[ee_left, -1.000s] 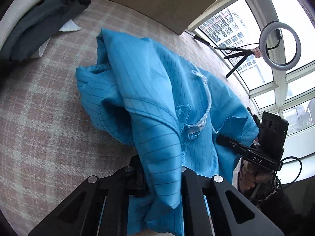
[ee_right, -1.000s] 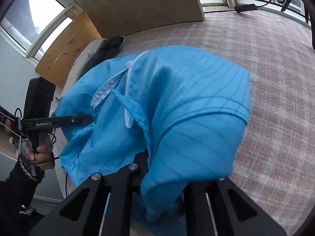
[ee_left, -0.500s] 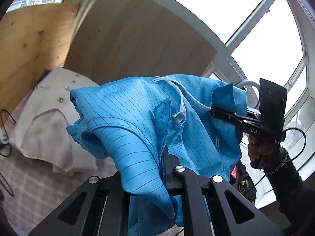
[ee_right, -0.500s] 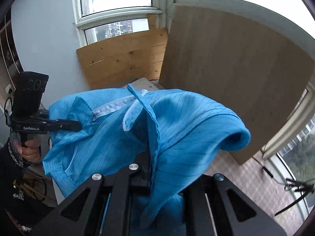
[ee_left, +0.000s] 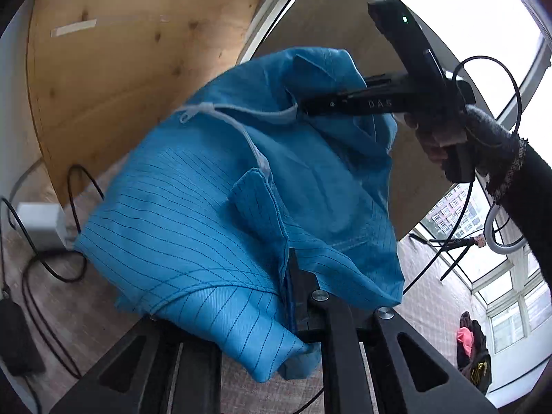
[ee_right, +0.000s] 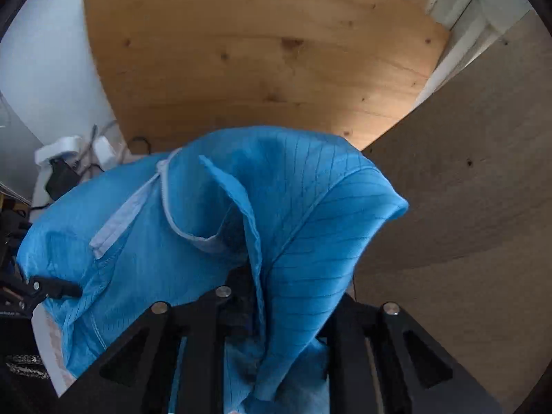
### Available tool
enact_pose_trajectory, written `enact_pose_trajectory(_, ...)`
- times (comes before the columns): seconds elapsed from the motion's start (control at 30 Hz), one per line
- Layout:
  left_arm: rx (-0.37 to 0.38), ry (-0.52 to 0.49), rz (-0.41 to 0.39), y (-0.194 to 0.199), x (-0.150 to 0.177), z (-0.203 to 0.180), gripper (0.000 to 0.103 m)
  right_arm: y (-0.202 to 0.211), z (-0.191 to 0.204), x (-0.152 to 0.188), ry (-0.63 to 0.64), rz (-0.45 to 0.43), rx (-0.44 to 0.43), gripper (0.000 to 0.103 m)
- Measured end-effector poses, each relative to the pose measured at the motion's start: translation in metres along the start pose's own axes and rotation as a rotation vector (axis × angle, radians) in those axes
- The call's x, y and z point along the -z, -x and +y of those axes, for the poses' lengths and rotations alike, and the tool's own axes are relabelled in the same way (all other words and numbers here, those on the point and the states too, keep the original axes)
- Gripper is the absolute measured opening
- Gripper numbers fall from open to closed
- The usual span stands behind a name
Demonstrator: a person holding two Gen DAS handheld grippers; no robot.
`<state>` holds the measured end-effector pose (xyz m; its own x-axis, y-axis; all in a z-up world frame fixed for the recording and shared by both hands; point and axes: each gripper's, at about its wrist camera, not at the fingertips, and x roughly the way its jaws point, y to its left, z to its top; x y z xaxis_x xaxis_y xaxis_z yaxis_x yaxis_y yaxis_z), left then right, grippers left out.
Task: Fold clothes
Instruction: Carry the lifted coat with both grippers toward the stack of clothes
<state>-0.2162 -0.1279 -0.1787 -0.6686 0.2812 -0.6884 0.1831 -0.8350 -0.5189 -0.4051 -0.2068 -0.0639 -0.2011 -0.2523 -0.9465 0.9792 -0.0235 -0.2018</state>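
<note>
blue pinstriped cloth fills most of both views: the garment [ee_left: 214,227] hangs in the air between the two tools, bunched and draped, with a pale zipper tape [ee_left: 241,127] running across its upper folds. behind it stand a light pine board [ee_left: 114,69] and a darker brown panel [ee_right: 465,172], with window frames past them. lower down, a checked surface [ee_left: 424,276] shows under the cloth (pinkish squares, partly hidden).

the left gripper [ee_left: 286,310] has its fingers pressed together on a hem of the garment, the cloth spilling over its frame. the right gripper [ee_right: 255,296] is likewise clamped on a fold, which rises up from between its fingers; from the left wrist view its tips [ee_left: 303,105] pinch the garment near the collar, and the right hand [ee_left: 438,138] grips its handle.

a white adapter [ee_left: 41,224] and black cables [ee_left: 51,269] lie at the left edge.
</note>
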Motion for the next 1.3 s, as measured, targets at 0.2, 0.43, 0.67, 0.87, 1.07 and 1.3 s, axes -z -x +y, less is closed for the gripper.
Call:
enact_pose_trajectory(0.2, 0.0, -0.092, 0.078, 0.0, 0.003, -0.007, 0.032, 0.002, -0.022, 0.021, -0.056, 0.035, -0.008, 0.05)
enact_pose_trajectory(0.43, -0.058, -0.135, 0.03, 0.076, -0.004, 0.017, 0.041, 0.085, -0.052, 0.044, -0.169, -0.145, -0.051, 0.058)
enact_pose_trajectory(0.67, -0.162, -0.212, -0.131, 0.082, -0.066, 0.017, 0.041, 0.04, -0.069, -0.009, -0.383, -0.134, -0.277, 0.02)
enact_pose_trajectory(0.87, -0.274, -0.207, 0.032, -0.016, -0.068, 0.047, 0.044, -0.069, -0.042, -0.049, -0.3, 0.053, -0.19, 0.018)
enact_pose_trajectory(1.07, -0.201, -0.146, 0.028, 0.005, -0.081, 0.052, 0.04, 0.002, -0.063, -0.043, -0.351, -0.097, -0.189, 0.024)
enact_pose_trajectory(1.3, -0.152, -0.339, -0.007, 0.042, -0.081, 0.01, 0.043, 0.069, -0.087, 0.069, -0.577, -0.234, -0.144, 0.049)
